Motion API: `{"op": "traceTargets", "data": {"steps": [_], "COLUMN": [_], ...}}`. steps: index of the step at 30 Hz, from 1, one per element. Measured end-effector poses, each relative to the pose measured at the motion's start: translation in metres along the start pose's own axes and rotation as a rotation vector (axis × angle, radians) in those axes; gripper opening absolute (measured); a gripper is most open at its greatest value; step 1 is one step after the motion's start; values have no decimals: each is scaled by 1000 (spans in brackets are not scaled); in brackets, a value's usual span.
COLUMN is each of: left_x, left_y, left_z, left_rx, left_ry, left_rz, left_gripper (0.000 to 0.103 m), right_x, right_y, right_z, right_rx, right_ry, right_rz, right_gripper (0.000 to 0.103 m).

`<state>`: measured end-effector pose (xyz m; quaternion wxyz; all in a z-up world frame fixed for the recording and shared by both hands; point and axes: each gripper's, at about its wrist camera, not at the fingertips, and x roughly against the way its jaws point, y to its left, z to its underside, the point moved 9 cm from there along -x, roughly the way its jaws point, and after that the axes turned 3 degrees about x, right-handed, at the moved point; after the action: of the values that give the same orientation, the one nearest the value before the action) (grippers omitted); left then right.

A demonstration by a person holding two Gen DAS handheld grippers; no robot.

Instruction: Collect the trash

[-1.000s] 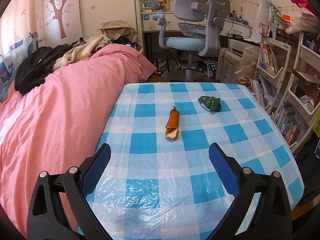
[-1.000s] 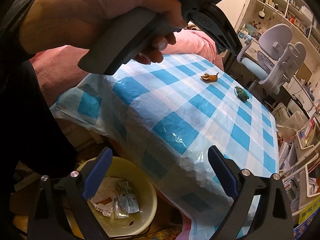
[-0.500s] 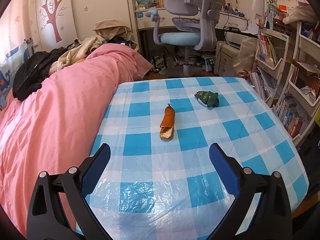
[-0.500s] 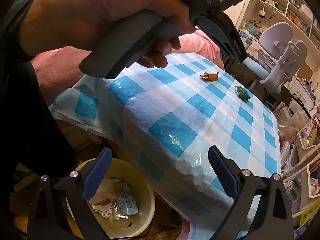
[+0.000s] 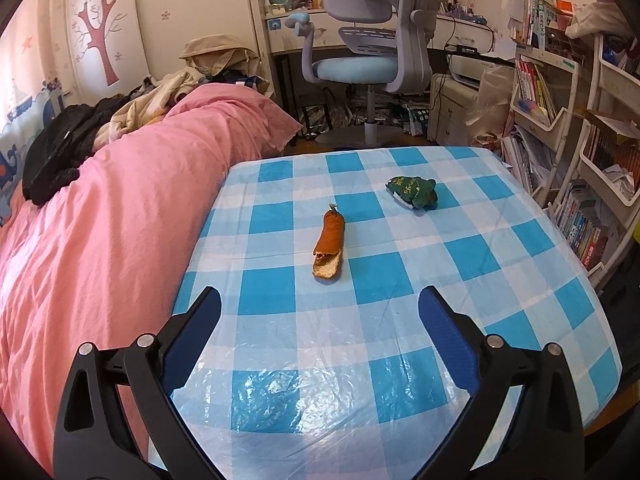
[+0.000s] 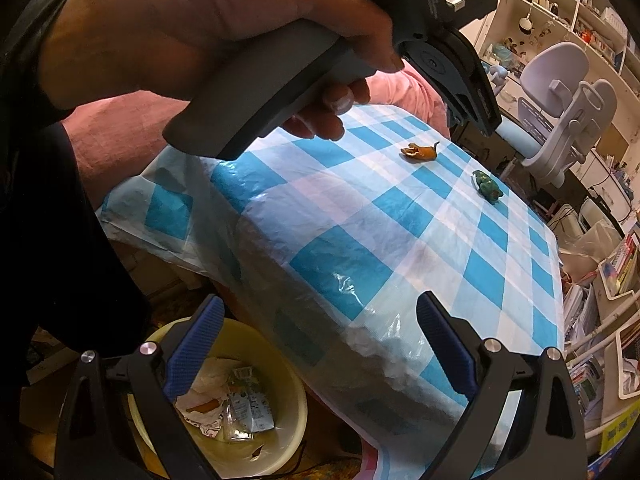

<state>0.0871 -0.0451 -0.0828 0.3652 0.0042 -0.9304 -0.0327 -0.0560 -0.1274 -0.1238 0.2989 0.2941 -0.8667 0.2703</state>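
Several wrappers fill yellow bin.

Ahead of me an orange peel lies lengthwise on the checked worktop, its torn pale end nearest me. Beyond it to the right, apart, sits a crumpled green wrapper

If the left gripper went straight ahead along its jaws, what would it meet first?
Probably the orange peel, lying ahead between the open jaws of the left gripper; depth is hard to judge, so it might touch the checked tablecloth first.
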Motion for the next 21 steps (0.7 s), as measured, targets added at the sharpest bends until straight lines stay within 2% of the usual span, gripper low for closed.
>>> {"op": "traceTargets", "data": {"steps": [17, 21], "left_x": [-8, -18], "left_y": [-8, -6], "left_z": [-1, 1], "left_rx": [-7, -10], "left_ry": [13, 41], "left_rz": [5, 0], "left_gripper": [95, 95], "right_x": [-4, -6], "right_y": [-10, -19], "right_z": [-2, -8], "right_rx": [-6, -2], "right_ry": [-3, -8], "right_rz": [4, 20], "right_gripper": [93, 93]}}
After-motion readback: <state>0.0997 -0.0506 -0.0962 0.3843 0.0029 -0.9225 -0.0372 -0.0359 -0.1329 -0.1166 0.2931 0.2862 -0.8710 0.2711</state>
